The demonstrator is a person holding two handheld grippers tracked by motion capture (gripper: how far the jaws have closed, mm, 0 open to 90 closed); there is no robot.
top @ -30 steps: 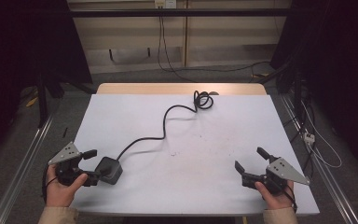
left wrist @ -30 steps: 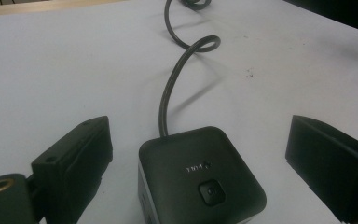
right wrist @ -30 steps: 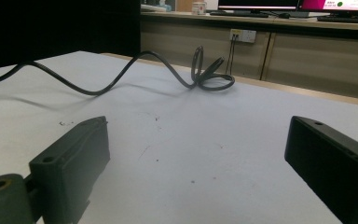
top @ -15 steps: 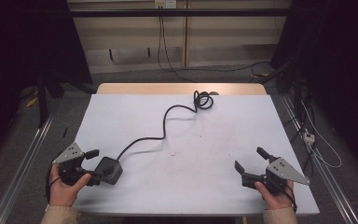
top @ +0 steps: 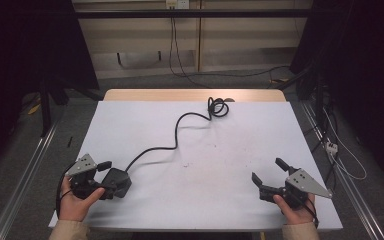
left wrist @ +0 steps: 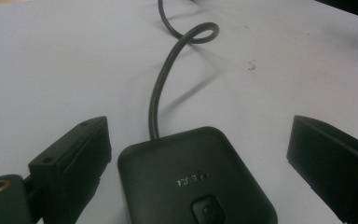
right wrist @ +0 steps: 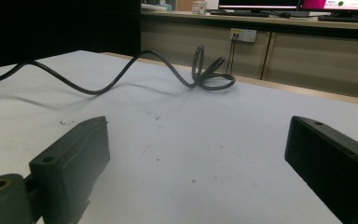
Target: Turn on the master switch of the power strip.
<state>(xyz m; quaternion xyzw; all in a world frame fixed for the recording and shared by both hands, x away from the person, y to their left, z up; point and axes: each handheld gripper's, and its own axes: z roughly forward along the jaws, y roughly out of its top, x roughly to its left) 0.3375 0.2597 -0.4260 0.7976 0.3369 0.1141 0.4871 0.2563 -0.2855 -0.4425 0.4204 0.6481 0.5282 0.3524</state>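
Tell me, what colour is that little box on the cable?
Black box, clearest in the left gripper view.

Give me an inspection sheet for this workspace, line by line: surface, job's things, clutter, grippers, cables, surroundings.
Surface: white table top, a few small dark specks, wooden strip at the far edge.
Job's things: black adapter box lying flat near the left front corner, between the open jaws of the left gripper.
Clutter: nothing seen.
Grippers: left gripper open around the adapter box, not closed on it; right gripper open, empty, near the right front edge.
Cables: black cord runs from the adapter box to a loose coil near the far edge.
Surroundings: wall socket behind the table, loose wires on the floor at the right.
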